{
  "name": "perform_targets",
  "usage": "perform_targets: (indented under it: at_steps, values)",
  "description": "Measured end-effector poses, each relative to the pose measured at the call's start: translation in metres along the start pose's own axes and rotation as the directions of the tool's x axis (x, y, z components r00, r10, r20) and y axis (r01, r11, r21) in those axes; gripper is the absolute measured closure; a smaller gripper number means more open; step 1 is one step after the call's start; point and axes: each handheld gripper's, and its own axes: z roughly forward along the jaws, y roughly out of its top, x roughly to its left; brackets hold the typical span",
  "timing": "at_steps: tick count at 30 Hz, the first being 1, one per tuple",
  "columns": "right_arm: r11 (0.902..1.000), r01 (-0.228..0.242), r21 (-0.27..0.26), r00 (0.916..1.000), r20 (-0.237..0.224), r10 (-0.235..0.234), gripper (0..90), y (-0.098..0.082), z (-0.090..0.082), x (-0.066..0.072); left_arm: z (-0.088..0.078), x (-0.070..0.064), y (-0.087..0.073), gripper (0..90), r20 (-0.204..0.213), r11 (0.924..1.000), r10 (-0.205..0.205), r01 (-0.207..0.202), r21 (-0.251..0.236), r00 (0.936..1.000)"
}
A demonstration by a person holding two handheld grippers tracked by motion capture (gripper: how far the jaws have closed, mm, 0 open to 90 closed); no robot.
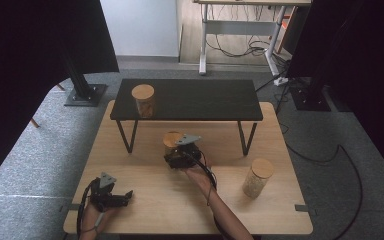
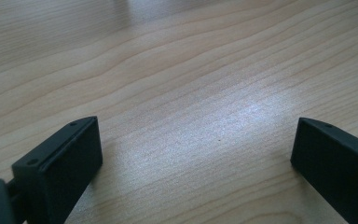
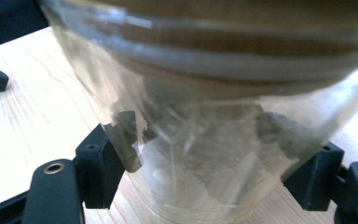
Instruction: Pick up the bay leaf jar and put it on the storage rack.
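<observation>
I count one wooden table [image 1: 145, 200], one black shelf [image 1: 187, 99] standing on its far half, three cork-lidded glass jars and two grippers. Relative to the shelf: one jar [image 1: 143, 100] stands on its left end, one jar of pale grains [image 1: 257, 178] sits well in front of its right leg, and the middle jar [image 1: 171, 141] stands just in front of its centre. That middle jar [image 3: 205, 140] is clear glass under a brown lid, and my right gripper [image 1: 182, 156] is clamped on its body, one pad on each side. My left gripper [image 2: 196, 154], far in front of the shelf's left end, gapes over bare wood.
</observation>
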Motion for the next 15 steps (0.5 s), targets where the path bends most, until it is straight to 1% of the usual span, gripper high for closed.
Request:
perform_targets:
  at_steps: [2,6,8,15]
  values:
    - [1.0,0.004,-0.004,1.0,0.0,-0.004,24.9,0.002,-0.002,0.001,0.0,0.0,0.0,1.4,0.0,1.0,0.0,0.0,0.0,1.0]
    - [0.9995,0.031,0.005,0.9995,-0.001,-0.031,24.9,0.007,-0.008,0.006,0.0,0.0,0.0,1.4,0.001,1.0,-0.002,0.002,0.0,1.0]
    - [0.9994,0.035,0.007,0.9994,0.0,-0.035,24.9,0.009,-0.01,0.008,0.0,0.0,0.0,1.4,0.001,1.0,-0.002,0.002,0.0,1.0]
    - [0.9995,0.031,-0.003,0.9995,0.004,-0.031,24.9,0.017,-0.021,0.008,0.0,0.0,0.0,1.4,0.0,1.0,0.0,0.0,0.001,1.0]
